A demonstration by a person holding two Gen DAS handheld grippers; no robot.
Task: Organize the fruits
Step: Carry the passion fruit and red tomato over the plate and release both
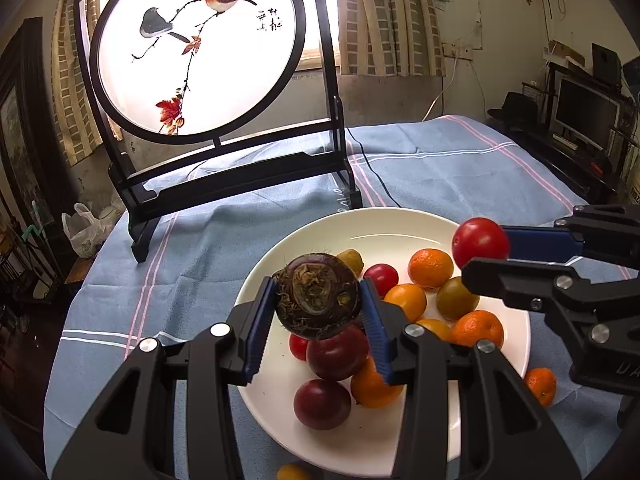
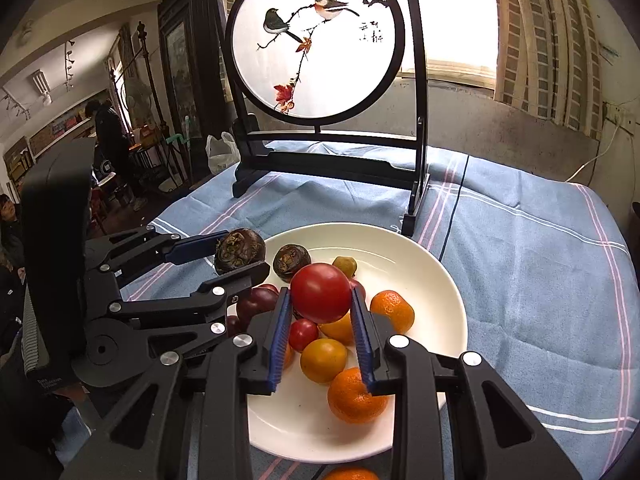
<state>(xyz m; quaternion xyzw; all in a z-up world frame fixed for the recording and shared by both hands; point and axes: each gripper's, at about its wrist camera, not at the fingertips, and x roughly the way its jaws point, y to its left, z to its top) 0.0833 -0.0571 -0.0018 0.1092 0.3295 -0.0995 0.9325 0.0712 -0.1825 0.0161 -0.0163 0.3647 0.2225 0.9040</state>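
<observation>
Presently, the left gripper [image 1: 318, 300] clamps a water chestnut [image 1: 318, 296] and the right gripper [image 2: 320, 300] clamps a red tomato [image 2: 320, 292], both held above the white plate [image 2: 420, 264] of fruit.

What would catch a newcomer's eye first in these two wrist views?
Probably the white plate heaped with oranges and red and dark fruit on the blue striped tablecloth. Over it, the left gripper clamps a dark, rough-skinned water chestnut, and the right gripper clamps a red tomato. Behind the plate stands a round backlit screen painted with two birds on a branch.
</observation>
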